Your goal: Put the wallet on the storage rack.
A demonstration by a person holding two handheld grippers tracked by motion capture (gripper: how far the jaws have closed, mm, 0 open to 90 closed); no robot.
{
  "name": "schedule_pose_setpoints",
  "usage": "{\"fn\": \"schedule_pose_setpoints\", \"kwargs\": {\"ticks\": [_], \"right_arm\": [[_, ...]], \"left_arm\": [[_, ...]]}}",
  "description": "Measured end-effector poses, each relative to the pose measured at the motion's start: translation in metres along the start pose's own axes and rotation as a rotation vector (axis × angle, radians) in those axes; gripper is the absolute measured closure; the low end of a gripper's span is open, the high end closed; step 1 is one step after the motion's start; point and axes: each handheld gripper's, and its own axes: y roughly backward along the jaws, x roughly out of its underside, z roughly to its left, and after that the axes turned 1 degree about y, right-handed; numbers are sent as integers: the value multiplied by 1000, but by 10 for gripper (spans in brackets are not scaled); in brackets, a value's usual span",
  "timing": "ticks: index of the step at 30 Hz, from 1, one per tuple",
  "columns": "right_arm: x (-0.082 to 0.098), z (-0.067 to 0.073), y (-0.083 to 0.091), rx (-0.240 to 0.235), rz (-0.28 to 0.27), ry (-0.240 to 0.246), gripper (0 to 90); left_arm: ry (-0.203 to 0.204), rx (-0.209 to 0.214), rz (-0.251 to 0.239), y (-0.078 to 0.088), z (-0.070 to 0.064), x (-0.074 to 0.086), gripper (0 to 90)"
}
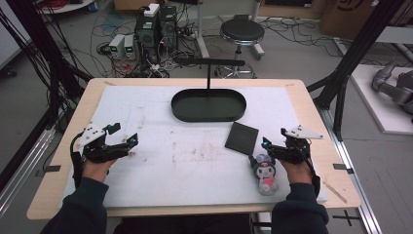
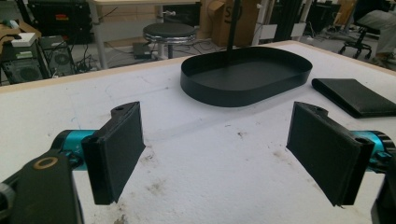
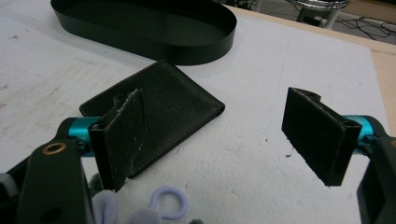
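Note:
A black oval tray (image 1: 208,113) (image 2: 243,88) (image 3: 140,44) with an upright T-shaped stand sits at the far middle of the white mat. A black leather wallet (image 1: 241,138) (image 3: 173,105) (image 2: 357,95) lies flat in front of its right end. A small plush toy (image 1: 264,173) with a pale ring (image 3: 170,202) rests near the front right. My right gripper (image 1: 273,146) (image 3: 219,135) is open just above the toy and beside the wallet's near corner. At the left of the mat my left gripper (image 1: 127,140) (image 2: 217,149) is open over bare mat, holding nothing.
The white mat (image 1: 195,151) covers a wooden table (image 1: 63,161). A round stool (image 1: 242,33), computer cases (image 1: 156,27) and cables stand on the floor beyond the far edge. Black frame posts (image 1: 355,48) rise at the right.

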Motion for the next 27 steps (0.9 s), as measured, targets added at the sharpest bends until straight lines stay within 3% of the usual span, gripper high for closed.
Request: {"fn": "schedule_pose_setpoints", "kwargs": {"ticks": [9,13,21,27], "right_arm": [[2,0,1,-18,5,-16,230],[0,3,-1,-30,13,9,232],[-10,25,-10,-116,53,112,357],[-12,34,-21,-134,96,201,366]], "left_arm": [[1,-3,3,-2,1,1,186],[4,-9,3,1,2,2,189],[9,-20,-2,1,5,1,192],[7,-10,15,-10,4,3,212]]}}
